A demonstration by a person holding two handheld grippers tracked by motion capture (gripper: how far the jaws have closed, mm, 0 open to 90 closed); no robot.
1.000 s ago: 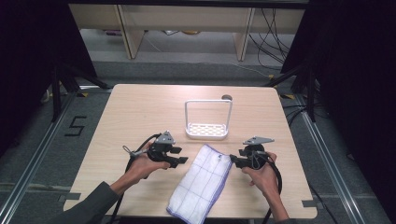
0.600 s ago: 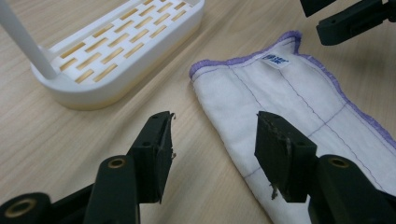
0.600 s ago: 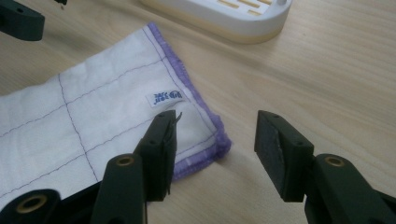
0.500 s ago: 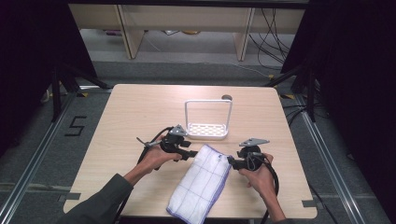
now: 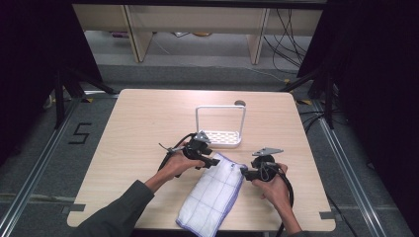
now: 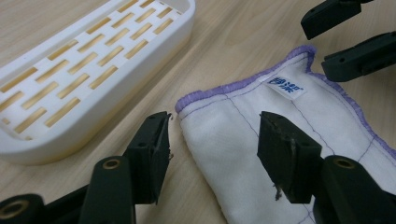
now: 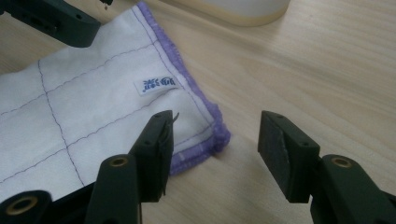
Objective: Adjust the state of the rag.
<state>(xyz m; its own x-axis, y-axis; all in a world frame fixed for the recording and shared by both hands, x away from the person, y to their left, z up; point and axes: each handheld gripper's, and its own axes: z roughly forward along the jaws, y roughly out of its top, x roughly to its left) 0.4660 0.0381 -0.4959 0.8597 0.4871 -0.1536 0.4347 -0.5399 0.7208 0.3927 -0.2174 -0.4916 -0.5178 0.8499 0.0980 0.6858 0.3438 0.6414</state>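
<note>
Folded cloth [image 5: 212, 195] lies at the table's [image 5: 128, 148] near edge. Left gripper [image 6: 212, 140] and right gripper [image 7: 215, 140] each straddle a far corner, jaws just opening, nothing pinched. Next, I'd guess: close on both corners.

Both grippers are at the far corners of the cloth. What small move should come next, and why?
Probably lower both and close. The left gripper and right gripper have just been opening; each straddles a corner of the cloth, pads not yet pressing.
</note>
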